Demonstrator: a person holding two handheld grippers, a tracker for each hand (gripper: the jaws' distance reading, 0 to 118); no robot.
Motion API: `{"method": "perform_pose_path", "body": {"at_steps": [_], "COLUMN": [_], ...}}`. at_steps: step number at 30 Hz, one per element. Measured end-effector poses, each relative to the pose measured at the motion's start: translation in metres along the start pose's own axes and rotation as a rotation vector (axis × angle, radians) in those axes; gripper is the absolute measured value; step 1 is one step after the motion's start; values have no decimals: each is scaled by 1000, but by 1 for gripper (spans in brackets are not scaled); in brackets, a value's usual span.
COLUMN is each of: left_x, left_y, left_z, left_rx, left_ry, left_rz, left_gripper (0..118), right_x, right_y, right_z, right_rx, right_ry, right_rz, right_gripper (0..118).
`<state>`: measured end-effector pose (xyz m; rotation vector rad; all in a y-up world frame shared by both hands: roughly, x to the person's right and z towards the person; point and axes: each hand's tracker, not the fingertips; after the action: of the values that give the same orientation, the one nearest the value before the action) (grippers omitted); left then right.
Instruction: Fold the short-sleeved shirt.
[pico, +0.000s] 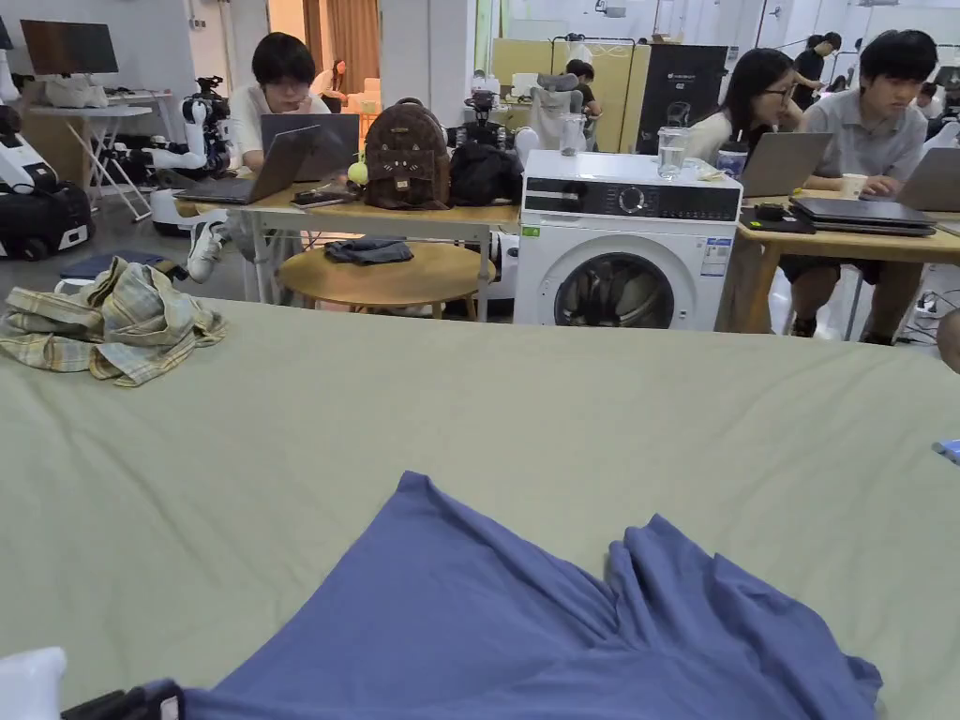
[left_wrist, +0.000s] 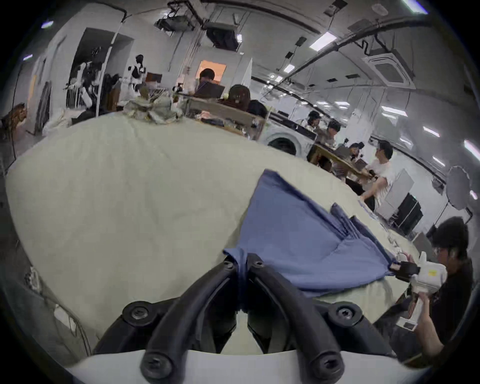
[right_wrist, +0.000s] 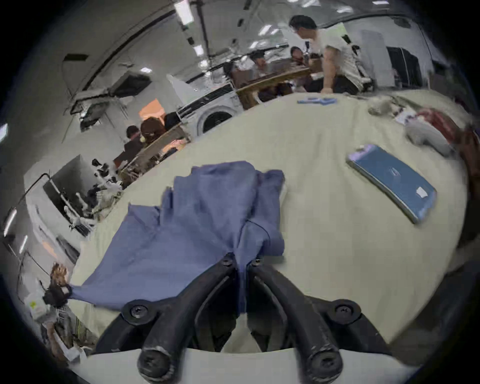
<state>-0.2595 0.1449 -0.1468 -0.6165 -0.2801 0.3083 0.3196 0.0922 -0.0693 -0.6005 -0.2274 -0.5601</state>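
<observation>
Blue cotton short-sleeved shirt (pico: 525, 619), lower centre, on pale green table (pico: 469, 403): left gripper (left_wrist: 242, 259) and right gripper (right_wrist: 241, 261) fingers clenched on opposite edges, likely stretching it flat for folding.

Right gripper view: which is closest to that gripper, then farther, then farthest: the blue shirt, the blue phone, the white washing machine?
1. The blue cotton shirt, clamped in the right gripper.
2. The flat blue phone, lying off to the right on the bed.
3. The white washing machine, beyond the bed's far edge.

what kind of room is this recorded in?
Likely a shared robotics lab or office: people at laptops on desks, a white robot arm beside them, a washing machine behind the cloth-covered table.
</observation>
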Motion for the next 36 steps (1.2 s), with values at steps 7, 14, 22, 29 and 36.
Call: {"method": "perform_pose_path", "body": {"at_steps": [7,14,22,29,36], "left_x": [-16,1,71,102,126], "left_y": [-37,-33,22,46,37], "left_z": [1,14,23,-17,-33], "left_rx": [-62,13,219,230,179], "left_ry": [38,76,70,2,16], "left_rz": [17,-124,-295,-250,-306], "left_gripper": [0,59,60,14,0], "right_x": [-1,4,-60,-119,-136], "right_y": [-21,-14,24,23,24], "right_z": [15,40,54,17,4], "right_rx": [-16,113,270,243,225], "right_ry": [-21,-31,51,55,46], "right_rz": [73,121,268,487,497], "right_gripper": [6,62,62,8,0]}}
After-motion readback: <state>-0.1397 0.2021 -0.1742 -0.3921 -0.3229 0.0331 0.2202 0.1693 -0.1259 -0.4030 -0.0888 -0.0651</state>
